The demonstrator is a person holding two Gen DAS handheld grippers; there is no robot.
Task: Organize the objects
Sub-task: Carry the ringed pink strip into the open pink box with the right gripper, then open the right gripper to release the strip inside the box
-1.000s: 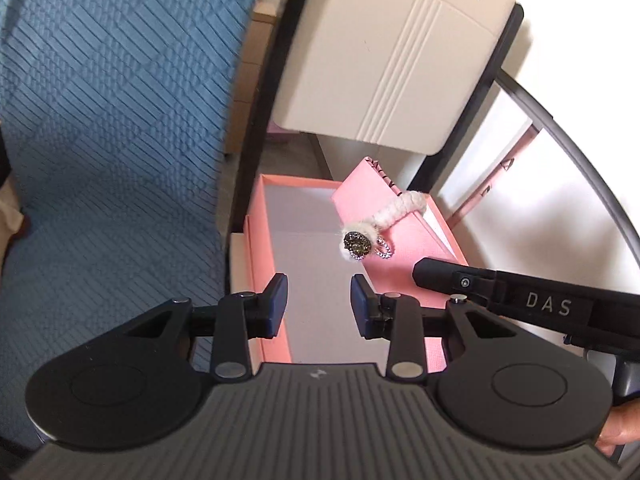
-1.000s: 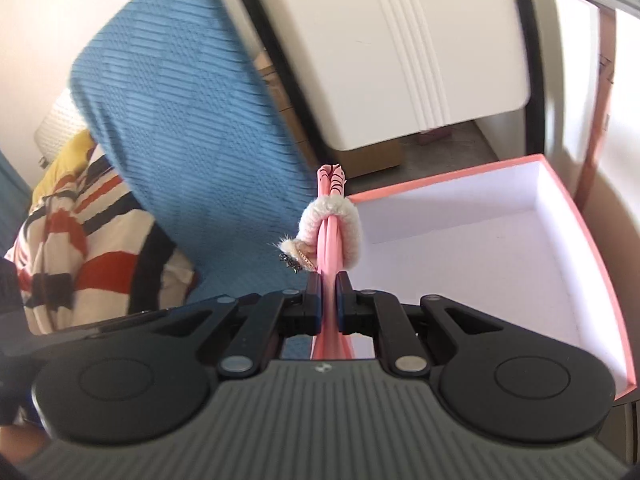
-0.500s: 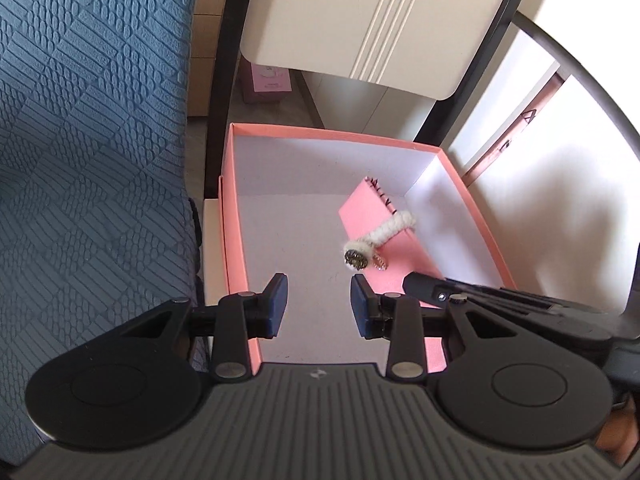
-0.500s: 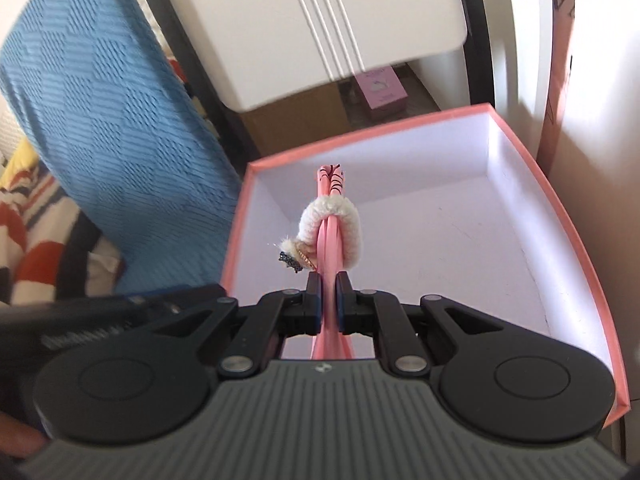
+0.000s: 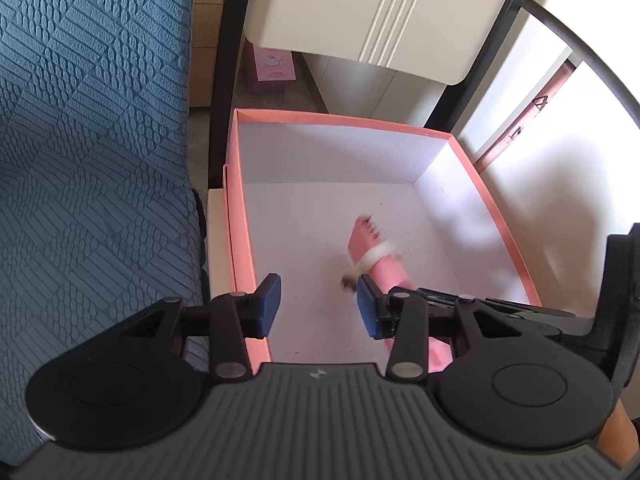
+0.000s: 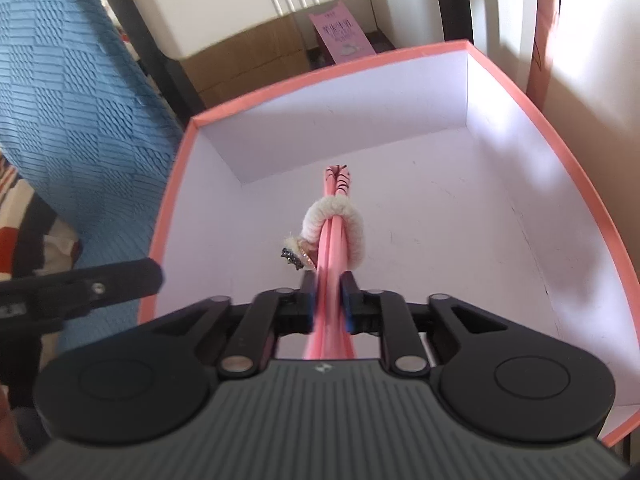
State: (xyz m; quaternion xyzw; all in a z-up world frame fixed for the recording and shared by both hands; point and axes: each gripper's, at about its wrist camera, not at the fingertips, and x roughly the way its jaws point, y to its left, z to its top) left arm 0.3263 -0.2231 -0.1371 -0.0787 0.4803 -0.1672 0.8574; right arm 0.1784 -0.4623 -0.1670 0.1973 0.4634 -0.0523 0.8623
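Observation:
A pink card (image 6: pixel 332 236) with a fuzzy white hair tie (image 6: pixel 354 228) looped round it slants down into the open pink box (image 6: pixel 320 70), which is white inside. My right gripper (image 6: pixel 327 300) is low inside the box. Its jaws are opening, with the card blurred in the gap between them and no pad pressing on it. In the left wrist view the card (image 5: pixel 370 244) and hair tie (image 5: pixel 382 252) lie low over the floor of the box (image 5: pixel 340 118). My left gripper (image 5: pixel 316 308) hangs over the box's left wall, its jaws opening with nothing between them.
A blue textured chair cover (image 5: pixel 92 160) rises left of the box. A cream chair back (image 5: pixel 380 12) on a black frame stands behind it. A small pink carton (image 5: pixel 272 64) and a cardboard box (image 6: pixel 248 60) sit on the floor beyond. Striped cloth (image 6: pixel 24 200) lies far left.
Both grippers have sunk toward the box, and the right one has carried the card down inside it. The right jaws, shut on the card before, have parted. The left jaws have widened.

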